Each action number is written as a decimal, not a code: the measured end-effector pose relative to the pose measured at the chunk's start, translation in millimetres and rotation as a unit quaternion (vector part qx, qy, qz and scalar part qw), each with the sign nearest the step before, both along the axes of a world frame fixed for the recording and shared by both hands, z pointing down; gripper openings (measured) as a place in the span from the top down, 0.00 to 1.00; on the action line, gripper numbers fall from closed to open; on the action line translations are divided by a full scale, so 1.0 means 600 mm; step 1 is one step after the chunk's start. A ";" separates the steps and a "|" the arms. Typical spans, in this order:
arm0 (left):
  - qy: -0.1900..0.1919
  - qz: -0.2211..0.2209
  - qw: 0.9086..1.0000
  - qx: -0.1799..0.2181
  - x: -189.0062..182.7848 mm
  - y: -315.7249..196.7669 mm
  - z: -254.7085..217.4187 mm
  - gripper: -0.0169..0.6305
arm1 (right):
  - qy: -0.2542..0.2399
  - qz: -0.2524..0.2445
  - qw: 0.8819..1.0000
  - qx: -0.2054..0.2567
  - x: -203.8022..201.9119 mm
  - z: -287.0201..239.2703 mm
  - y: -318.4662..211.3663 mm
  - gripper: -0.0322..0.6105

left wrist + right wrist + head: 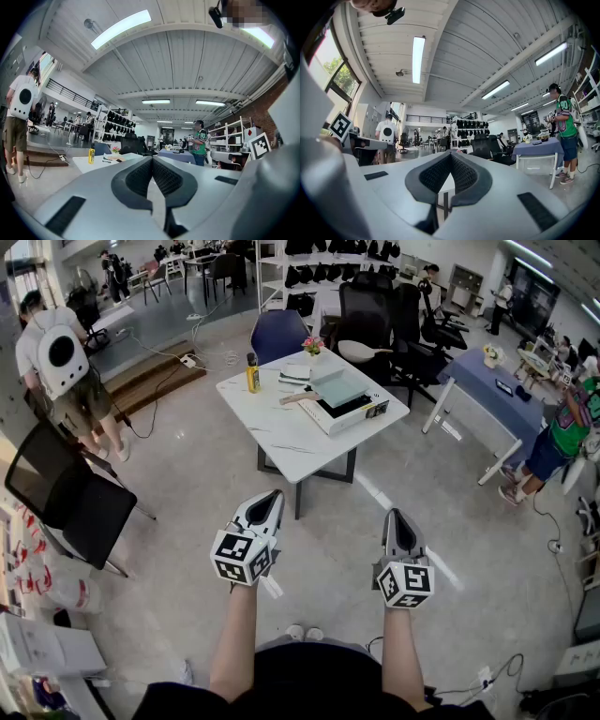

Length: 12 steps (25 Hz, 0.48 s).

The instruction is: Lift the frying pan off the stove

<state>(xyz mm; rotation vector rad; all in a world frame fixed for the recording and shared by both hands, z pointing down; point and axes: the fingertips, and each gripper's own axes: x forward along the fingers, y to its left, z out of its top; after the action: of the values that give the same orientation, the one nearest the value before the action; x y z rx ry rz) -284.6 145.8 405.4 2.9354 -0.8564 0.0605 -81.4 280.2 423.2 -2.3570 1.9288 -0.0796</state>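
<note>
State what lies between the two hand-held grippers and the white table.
Only glossy floor separates the left hand-held gripper and right hand-held gripper from the white table, as the head view shows.

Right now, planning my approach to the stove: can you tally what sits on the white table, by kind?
Yellow bottle: 1
Pink flowers in small pot: 1
Black-and-white stove: 1
Pale square frying pan with wooden handle: 1
Flat white stack: 1
Total: 5

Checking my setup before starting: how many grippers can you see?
2. The left gripper is low at centre-left of the head view, the right gripper beside it at centre-right; both over the floor, short of the white table.
</note>
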 end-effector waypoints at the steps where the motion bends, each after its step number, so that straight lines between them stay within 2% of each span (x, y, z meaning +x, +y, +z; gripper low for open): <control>1: 0.000 0.000 1.000 0.000 0.001 0.001 0.001 0.94 | 0.000 0.000 1.000 0.000 0.001 0.000 0.000 0.95; 12: -0.001 0.004 1.000 -0.004 0.006 0.007 0.006 0.94 | 0.000 0.000 1.000 -0.001 0.001 0.001 0.005 0.95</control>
<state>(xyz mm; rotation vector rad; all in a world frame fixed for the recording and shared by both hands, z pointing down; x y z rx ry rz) -280.8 149.7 408.8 2.9315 -0.8434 0.0681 -80.9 283.1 424.0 -2.3583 1.9293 -0.0828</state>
